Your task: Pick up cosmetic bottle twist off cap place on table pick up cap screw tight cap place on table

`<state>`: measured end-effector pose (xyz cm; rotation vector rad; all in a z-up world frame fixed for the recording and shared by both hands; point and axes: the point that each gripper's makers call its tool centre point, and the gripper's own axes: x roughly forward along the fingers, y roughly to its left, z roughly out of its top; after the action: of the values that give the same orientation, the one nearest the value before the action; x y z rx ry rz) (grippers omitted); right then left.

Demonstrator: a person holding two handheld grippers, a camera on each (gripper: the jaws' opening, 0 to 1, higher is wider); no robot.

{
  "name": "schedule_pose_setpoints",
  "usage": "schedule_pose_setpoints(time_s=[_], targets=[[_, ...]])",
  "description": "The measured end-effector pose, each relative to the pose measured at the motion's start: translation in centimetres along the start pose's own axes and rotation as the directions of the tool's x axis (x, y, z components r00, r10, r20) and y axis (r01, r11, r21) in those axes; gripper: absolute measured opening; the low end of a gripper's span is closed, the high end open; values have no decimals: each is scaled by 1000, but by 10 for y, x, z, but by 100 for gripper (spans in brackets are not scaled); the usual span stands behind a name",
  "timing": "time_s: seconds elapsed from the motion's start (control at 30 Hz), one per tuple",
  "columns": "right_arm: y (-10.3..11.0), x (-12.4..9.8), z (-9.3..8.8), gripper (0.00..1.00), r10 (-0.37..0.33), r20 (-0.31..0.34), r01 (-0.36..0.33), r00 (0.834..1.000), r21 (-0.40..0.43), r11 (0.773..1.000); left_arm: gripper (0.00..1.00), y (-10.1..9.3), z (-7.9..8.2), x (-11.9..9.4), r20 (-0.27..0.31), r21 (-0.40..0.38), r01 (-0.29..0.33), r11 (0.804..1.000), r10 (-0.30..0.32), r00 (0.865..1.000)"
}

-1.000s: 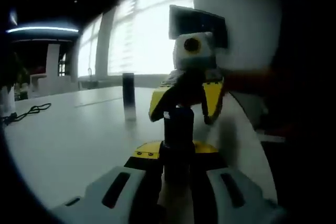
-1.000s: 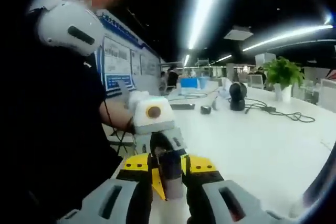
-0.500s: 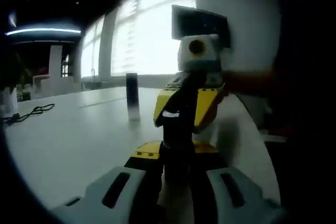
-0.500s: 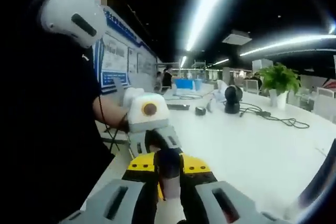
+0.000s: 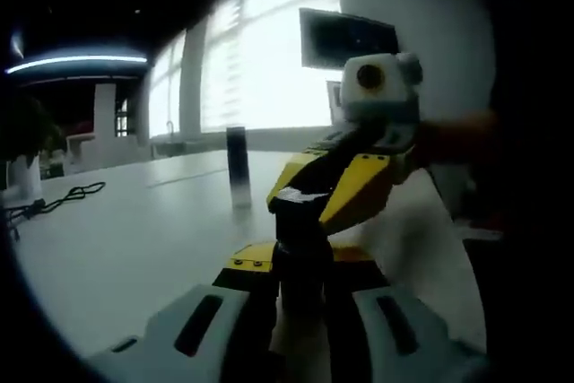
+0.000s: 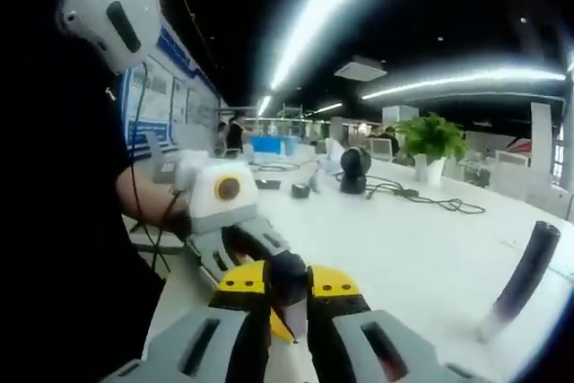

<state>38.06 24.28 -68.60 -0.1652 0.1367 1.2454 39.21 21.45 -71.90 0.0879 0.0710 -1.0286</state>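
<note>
A dark cosmetic bottle stands upright between the jaws of my left gripper, which is shut on its body. My right gripper, yellow-jawed, comes in from the right and is shut on the bottle's cap at the top. In the right gripper view the dark cap sits pinched between my right gripper, with my left gripper just beyond it, held in a person's hand. The bottle is held above the white table.
A second dark tube stands on the table behind; it also appears as the dark tube at the right. A cable, a plant, a dark round device and small items lie farther off. The person's body is close at the left.
My right gripper has rolled around the cap, its body swinging to the right in the left gripper view. The right gripper view has turned with it, and the standing tube has come into it.
</note>
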Motion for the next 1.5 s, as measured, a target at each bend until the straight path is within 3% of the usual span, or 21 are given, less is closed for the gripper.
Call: schedule_pose_setpoints(time_s=[0.17, 0.4, 0.73, 0.83, 1.07, 1.23, 1.33, 1.37, 1.5], targets=[[-4, 0, 0, 9, -135, 4, 135, 991, 21, 991, 9, 4, 0, -1, -2, 1, -22, 1000, 22, 1000], [-7, -2, -1, 8, -316, -10, 316, 949, 52, 947, 9, 7, 0, -2, -1, 13, -45, 999, 45, 999], [-8, -3, -2, 8, -508, -22, 507, 861, 128, 853, 9, 8, -1, -3, -3, 8, -59, 998, 59, 998], [-10, -3, -2, 8, -565, -34, 563, 825, 141, 814, 9, 10, -1, -4, -4, 6, -70, 998, 70, 998], [-15, -3, -2, 8, -650, -40, 648, 759, 157, 746, 9, 17, -1, -2, -13, 19, -150, 988, 151, 989], [-17, -3, -3, 8, -719, -50, 714, 693, 183, 676, 9, 21, -2, -3, -16, 20, -182, 983, 183, 983], [-19, -6, -4, 8, -775, -76, 770, 627, 213, 602, 9, 23, -2, -2, -19, 15, -203, 979, 203, 979], [-19, -5, -4, 8, -786, -78, 781, 613, 212, 587, 9, 23, -2, -3, -20, 18, -210, 977, 211, 977], [-19, -4, -3, 8, -790, -70, 782, 610, 218, 584, 9, 25, -2, -4, -16, 27, -219, 975, 219, 976]])
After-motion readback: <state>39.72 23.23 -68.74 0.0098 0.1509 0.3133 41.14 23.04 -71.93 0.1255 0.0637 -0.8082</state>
